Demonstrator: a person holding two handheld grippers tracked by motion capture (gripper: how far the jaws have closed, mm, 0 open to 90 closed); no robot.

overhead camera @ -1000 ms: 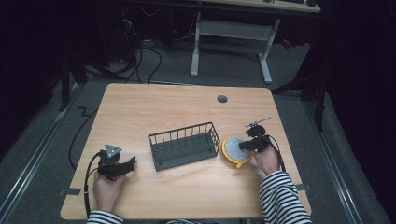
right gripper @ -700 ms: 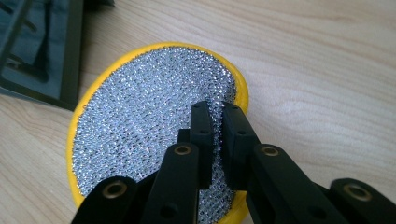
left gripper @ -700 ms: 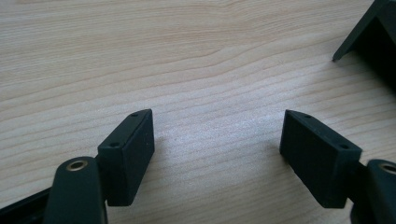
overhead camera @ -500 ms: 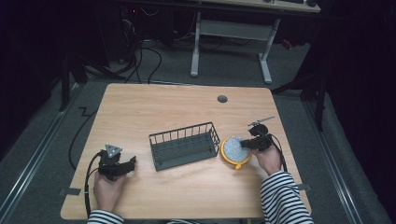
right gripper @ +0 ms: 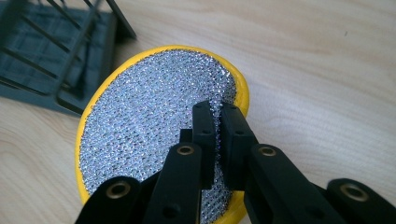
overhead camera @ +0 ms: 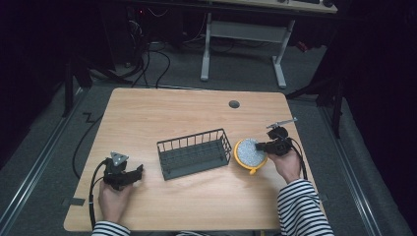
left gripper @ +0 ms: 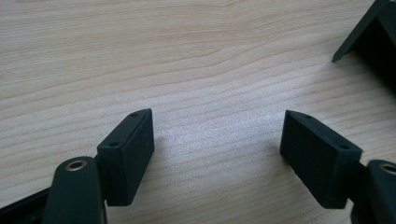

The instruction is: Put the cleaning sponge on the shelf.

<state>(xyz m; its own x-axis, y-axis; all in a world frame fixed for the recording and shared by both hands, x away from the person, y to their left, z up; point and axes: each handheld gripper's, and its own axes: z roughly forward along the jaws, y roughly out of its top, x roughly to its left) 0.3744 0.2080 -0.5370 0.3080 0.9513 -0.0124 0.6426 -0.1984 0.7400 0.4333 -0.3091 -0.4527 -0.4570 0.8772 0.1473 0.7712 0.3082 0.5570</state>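
My right hand-held gripper (right gripper: 217,116) is clamped on the near rim of the round scouring pad (right gripper: 154,126), a yellow disc faced with glittery silver mesh. Its jaws have just been closing, and the pad's edge now sits pinched between the pads. The scouring pad (overhead camera: 250,153) lies just ahead of that right hand-held gripper (overhead camera: 268,146), with the dark wire basket (overhead camera: 194,153) right beyond its far edge and the two close to touching.

I judge the step in hand to be lifting the scouring pad into the wire basket. The grip bites only the rim, so I would raise it slowly and watch for the disc drooping or slipping out. I would clear the basket's near wall before moving across, then lower the pad inside before letting go.

My left hand-held gripper (left gripper: 217,140) stands wide with nothing in it, jaws over bare worktop (left gripper: 187,56), well off to the side of the wire basket.

I can read no brand, label or writing on anything.
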